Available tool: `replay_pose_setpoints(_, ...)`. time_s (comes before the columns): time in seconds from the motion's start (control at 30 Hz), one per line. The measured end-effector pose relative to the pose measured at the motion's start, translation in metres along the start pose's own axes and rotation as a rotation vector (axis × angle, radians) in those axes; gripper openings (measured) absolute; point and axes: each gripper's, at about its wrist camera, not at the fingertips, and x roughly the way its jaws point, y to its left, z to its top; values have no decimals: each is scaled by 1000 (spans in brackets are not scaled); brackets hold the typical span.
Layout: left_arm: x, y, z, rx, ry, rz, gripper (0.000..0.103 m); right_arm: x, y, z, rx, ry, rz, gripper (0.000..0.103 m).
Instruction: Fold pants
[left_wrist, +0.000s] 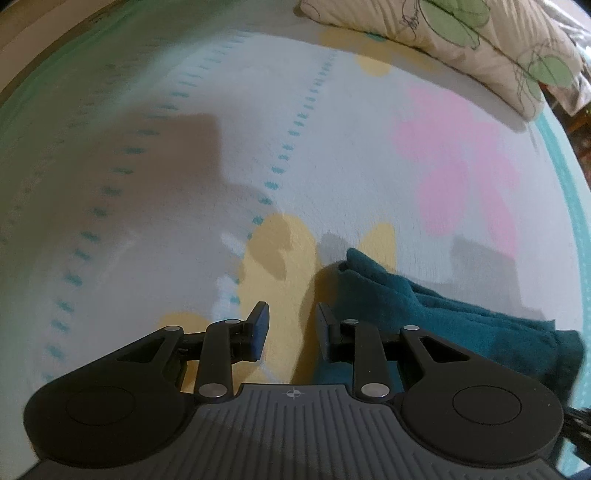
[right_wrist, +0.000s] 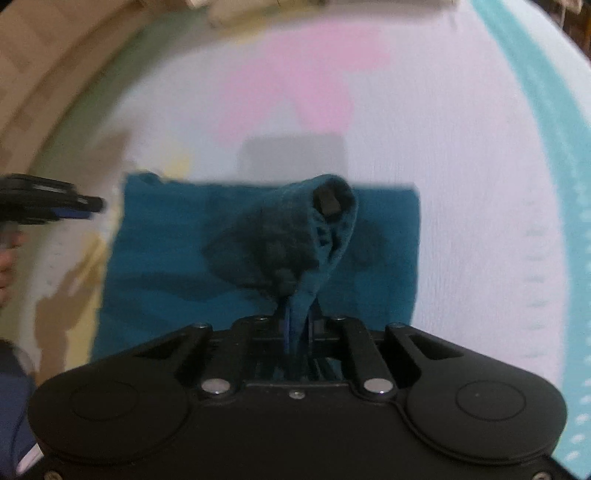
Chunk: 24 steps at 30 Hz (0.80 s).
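Observation:
The teal pants (right_wrist: 177, 266) lie folded as a rectangle on the bed sheet (right_wrist: 461, 184). My right gripper (right_wrist: 295, 332) is shut on a bunched fold of the pants (right_wrist: 295, 236), which rises between its jaws above the flat part. In the left wrist view the pants (left_wrist: 424, 314) lie at the lower right. My left gripper (left_wrist: 291, 328) is open and empty just left of their folded edge, over a yellow flower print. It also shows at the left edge of the right wrist view (right_wrist: 88, 208).
A floral pillow (left_wrist: 461, 40) lies at the head of the bed. The white sheet (left_wrist: 184, 184) has pink and yellow flower prints and a teal border (right_wrist: 535, 96). A wooden bed frame (right_wrist: 44, 74) curves along the far left.

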Motion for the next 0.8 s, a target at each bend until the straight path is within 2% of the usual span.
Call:
replay_pose_setpoints(0.1,-2,-5,-1,8,-8,-19,27,-20,-14,-5,42,25,-26,15)
replay_pose_setpoints(0.23,-3,-23,-5,84,-12,-37,27,5,-23,-6,90,110,-90,16)
replay_pose_setpoints(0.33,-5,-33,-13,146,-14,-50,27,17,-19,-6,112,105,-55,17)
replay_pose_setpoints(0.5,-5,-53,-16,203,-17,-102,27,24,-27,-4,112,118,-59,22)
replay_pose_setpoints(0.6,10,-73,-13,263,7,-80,27,30,-30,-7,124,129,-59,23)
replay_pose_setpoints(0.7,35,-91,-11,335,37,-15,26,36,-30,-6,121,136,-66,27)
replay_pose_setpoints(0.8,52,-93,-5,345,56,-6,27,41,-30,-4,113,141,-74,30)
